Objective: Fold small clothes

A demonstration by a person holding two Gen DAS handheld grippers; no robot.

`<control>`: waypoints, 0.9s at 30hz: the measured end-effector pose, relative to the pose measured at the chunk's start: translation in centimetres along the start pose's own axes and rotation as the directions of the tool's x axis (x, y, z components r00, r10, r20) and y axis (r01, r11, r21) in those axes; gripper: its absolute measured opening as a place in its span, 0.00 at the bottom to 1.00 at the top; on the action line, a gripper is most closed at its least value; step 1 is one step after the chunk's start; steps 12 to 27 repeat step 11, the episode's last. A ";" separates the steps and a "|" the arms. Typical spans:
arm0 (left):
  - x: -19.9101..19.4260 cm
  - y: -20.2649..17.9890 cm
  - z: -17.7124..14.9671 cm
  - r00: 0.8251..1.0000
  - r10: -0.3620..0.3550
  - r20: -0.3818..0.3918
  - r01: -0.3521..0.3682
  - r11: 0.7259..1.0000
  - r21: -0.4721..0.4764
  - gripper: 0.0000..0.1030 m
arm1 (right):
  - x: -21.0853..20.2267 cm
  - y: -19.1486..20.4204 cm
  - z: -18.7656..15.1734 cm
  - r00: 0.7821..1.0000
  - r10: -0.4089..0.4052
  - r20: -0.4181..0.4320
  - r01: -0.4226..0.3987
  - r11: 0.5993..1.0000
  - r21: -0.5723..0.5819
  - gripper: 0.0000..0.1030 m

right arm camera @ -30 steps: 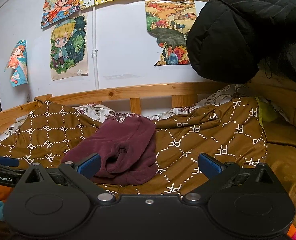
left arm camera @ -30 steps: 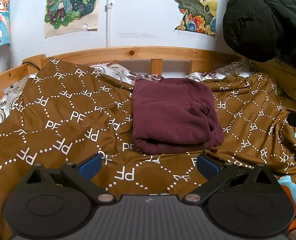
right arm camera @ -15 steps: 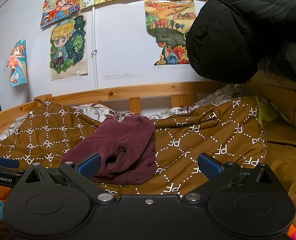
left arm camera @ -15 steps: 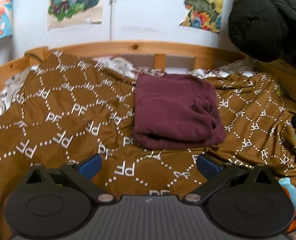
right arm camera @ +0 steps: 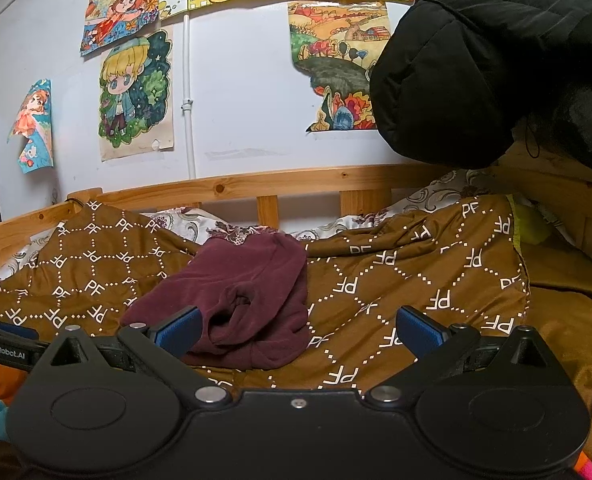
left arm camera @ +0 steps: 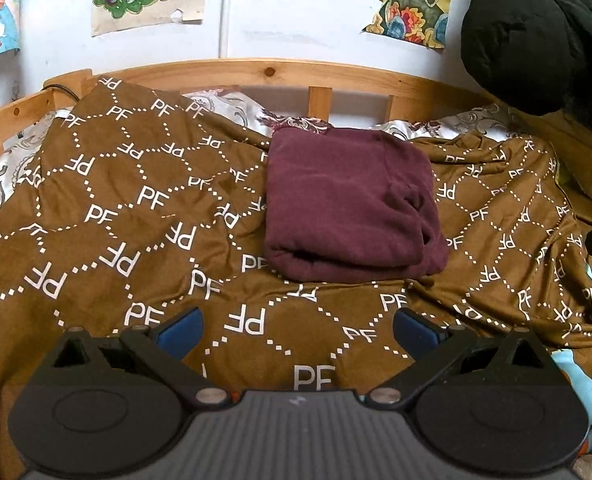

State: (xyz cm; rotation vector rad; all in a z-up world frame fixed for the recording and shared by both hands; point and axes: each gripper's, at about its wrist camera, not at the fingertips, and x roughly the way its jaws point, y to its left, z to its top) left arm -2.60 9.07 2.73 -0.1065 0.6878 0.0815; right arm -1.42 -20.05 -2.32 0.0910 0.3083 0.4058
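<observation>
The maroon garment (left arm camera: 348, 204) lies at the centre of the left wrist frame on the brown blanket (left arm camera: 107, 216), already folded into a compact block of at least 2 layers. Its right edge still bunches into a loose pucker, seen at centre-left in the right wrist frame (right arm camera: 235, 300). The left gripper (left arm camera: 298, 326) sits at lower centre, jaws wide and holding nothing, apart from the cloth. The right gripper (right arm camera: 298, 326) is likewise wide and bare. The folding looks nearly done; at most that pucker needs smoothing. No other small clothes show.
</observation>
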 end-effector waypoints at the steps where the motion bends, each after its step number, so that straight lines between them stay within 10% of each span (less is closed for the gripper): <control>1: 0.0 0.0 0.0 1.000 -0.003 -0.001 0.003 1.000 -0.001 0.99 | 0.0 0.0 0.0 1.000 -0.001 -0.001 0.001 1.000 -0.002 0.99; 27: 0.1 -0.1 -0.1 1.000 -0.008 -0.003 0.008 1.000 0.002 0.99 | 0.0 0.1 -0.2 1.000 -0.011 -0.012 0.011 1.000 -0.002 0.99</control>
